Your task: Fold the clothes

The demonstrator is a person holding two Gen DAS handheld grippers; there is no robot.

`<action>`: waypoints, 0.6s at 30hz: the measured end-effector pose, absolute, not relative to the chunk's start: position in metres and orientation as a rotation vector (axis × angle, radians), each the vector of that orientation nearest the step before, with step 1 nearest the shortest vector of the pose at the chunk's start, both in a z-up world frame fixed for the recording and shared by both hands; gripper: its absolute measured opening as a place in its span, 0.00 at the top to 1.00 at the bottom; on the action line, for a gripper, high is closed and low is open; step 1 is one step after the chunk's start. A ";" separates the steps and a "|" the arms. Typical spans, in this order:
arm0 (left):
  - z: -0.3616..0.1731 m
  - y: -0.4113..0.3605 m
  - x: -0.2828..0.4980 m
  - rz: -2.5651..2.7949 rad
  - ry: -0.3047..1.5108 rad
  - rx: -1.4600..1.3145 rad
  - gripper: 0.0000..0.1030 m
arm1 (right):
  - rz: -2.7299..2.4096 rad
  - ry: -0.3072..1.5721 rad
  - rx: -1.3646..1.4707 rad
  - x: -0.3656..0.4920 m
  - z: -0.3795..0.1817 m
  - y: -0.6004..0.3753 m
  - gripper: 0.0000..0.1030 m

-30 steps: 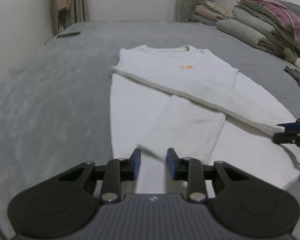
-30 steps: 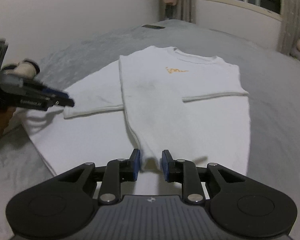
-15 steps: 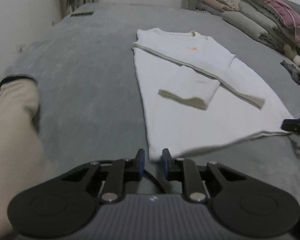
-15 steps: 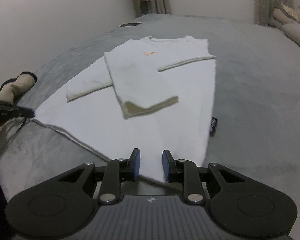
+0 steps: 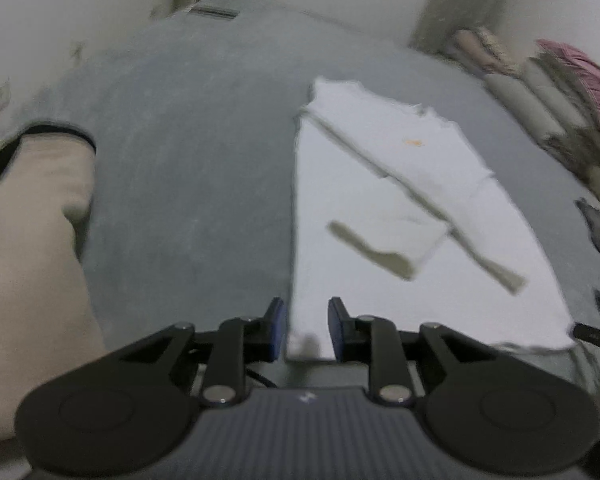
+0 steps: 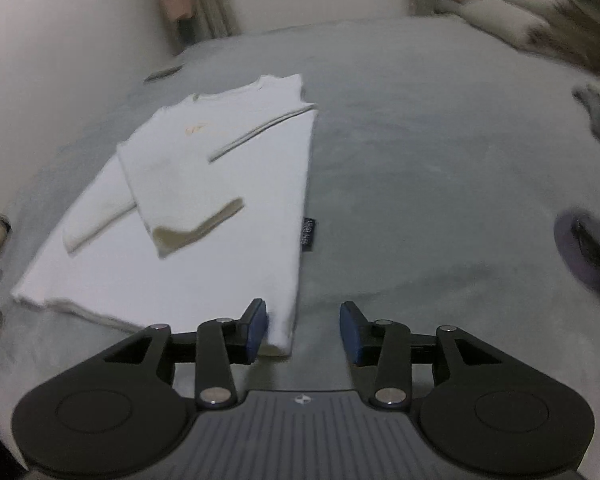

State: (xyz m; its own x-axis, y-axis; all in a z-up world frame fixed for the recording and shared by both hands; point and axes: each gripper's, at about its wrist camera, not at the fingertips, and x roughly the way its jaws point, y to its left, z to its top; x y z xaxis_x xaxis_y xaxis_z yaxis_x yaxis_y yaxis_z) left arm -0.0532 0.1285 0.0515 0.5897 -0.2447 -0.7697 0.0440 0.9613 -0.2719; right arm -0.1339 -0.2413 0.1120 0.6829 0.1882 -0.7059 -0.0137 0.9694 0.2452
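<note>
1. Hem corners first: my left claw [image 5: 306,326] stands slightly parted around the near left corner of the white sweatshirt [image 5: 380,240]; whether it pinches, I cannot tell.
2. My right claw [image 6: 303,330] has just been opening, spread beside the right corner.
3. Both sleeves [image 6: 188,200] now lie folded across the chest on the grey bed [image 6: 420,160]; I judge the bottom-up fold comes next.

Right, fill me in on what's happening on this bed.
A person is folding a white long-sleeved top spread on a grey bed, with a gripping tool in each hand. Both sleeves are already folded across the chest. Each tool now sits at a bottom corner of the hem. The left tool has the corner between its pads with gaps showing on both sides. The right tool has just been opening; its corner lies beside one pad, not gripped. The bottom-up fold has not started.
</note>
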 end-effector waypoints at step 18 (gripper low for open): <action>0.036 0.133 -0.042 -0.204 0.939 -0.242 0.97 | 0.210 0.844 0.332 -0.127 0.103 -0.251 0.93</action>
State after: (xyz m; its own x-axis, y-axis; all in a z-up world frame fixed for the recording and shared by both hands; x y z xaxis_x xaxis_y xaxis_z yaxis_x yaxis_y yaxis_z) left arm -0.0423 0.1329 0.0361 0.5752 -0.2766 -0.7698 0.0672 0.9539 -0.2925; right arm -0.1266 -0.2506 0.1025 0.6484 0.3110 -0.6949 -0.0504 0.9283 0.3685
